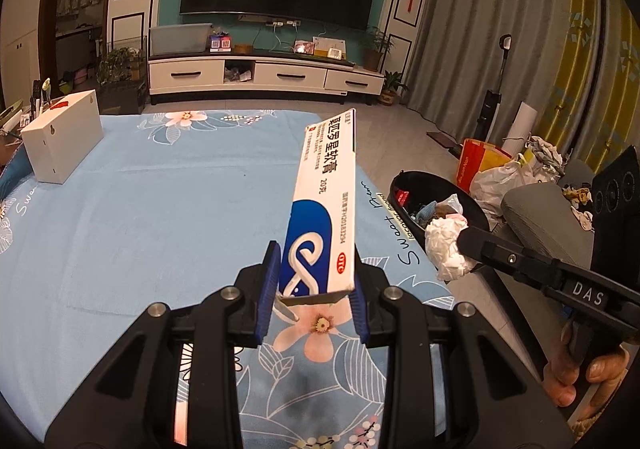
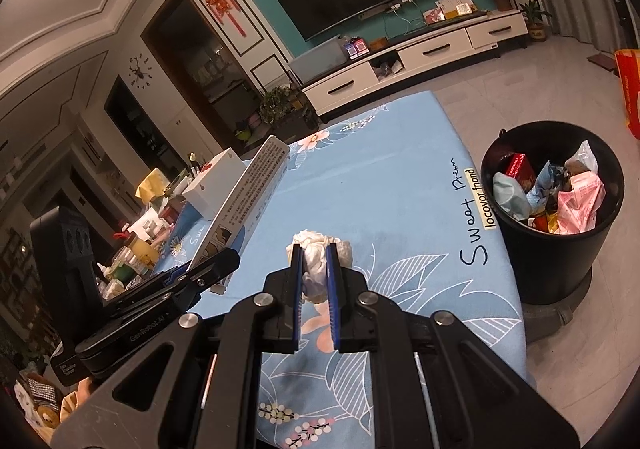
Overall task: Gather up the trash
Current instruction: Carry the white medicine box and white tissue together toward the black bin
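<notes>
Gripping ointment box (image 1: pixel 320 205), claw (image 1: pixel 316 281) hiding its end

We see a glossy printed cardboard ointment box (image 1: pixel 320 205), white with a blue panel, between the ribbed blue pads (image 1: pixel 269 291) of the left tool (image 1: pixel 316 289), whose arms are matt black plastic with bright metal rivets. The right tool (image 2: pixel 314 281), of the same finish, pinches a crumpled white tissue wad (image 2: pixel 316 261), soft and creased. We note a matt blue floral cloth (image 1: pixel 160 209) over the counter, a smooth black plastic bin (image 2: pixel 556 249) holding shiny crinkled wrappers, and a plain white box (image 1: pixel 62 137).
</notes>
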{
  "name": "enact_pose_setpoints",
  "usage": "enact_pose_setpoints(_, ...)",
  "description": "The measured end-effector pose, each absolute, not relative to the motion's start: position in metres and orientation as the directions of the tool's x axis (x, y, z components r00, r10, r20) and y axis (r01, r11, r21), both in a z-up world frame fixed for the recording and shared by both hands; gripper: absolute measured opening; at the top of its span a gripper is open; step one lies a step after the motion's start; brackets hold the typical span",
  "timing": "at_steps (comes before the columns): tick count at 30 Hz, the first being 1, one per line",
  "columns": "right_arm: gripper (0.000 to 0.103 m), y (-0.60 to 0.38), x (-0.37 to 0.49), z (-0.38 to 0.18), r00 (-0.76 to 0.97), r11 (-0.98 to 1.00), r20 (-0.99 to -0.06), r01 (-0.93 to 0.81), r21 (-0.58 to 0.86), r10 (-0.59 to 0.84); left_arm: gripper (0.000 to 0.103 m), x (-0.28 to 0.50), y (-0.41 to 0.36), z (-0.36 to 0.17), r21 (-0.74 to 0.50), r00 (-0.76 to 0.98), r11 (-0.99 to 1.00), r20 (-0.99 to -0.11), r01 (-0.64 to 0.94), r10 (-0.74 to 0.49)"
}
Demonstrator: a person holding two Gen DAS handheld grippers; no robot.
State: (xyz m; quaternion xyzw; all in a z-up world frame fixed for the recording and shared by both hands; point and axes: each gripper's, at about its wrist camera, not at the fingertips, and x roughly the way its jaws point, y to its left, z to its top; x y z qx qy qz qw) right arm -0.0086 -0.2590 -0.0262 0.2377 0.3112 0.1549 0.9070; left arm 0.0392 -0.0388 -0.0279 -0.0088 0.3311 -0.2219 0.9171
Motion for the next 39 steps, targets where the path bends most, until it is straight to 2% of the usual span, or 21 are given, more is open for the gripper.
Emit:
enact_pose_setpoints(14, 0.012, -0.260, 0.008, -0.020, 0.748, 0.835, -0.504, -0.118, 0.538, 0.431, 0.033, 0.058, -0.058, -0.032, -0.164, 0.639, 0.894, -0.647, 0.417, -0.416)
enact_pose_setpoints(35, 0.012, -0.269, 0.053, -0.030, 0.736, 0.863, -0.569, -0.043, 0.503, 0.368, 0.033, 0.106, -0.056, -0.044, -0.189, 0.622, 0.886, -0.651, 0.424, -0.436)
enact_pose_setpoints(39, 0.012, -0.275, 0.062, -0.035, 0.722, 0.869, -0.596, -0.013, 0.495, 0.351, 0.024, 0.112, -0.056, -0.048, -0.184, 0.632, 0.894, -0.649, 0.409, -0.423)
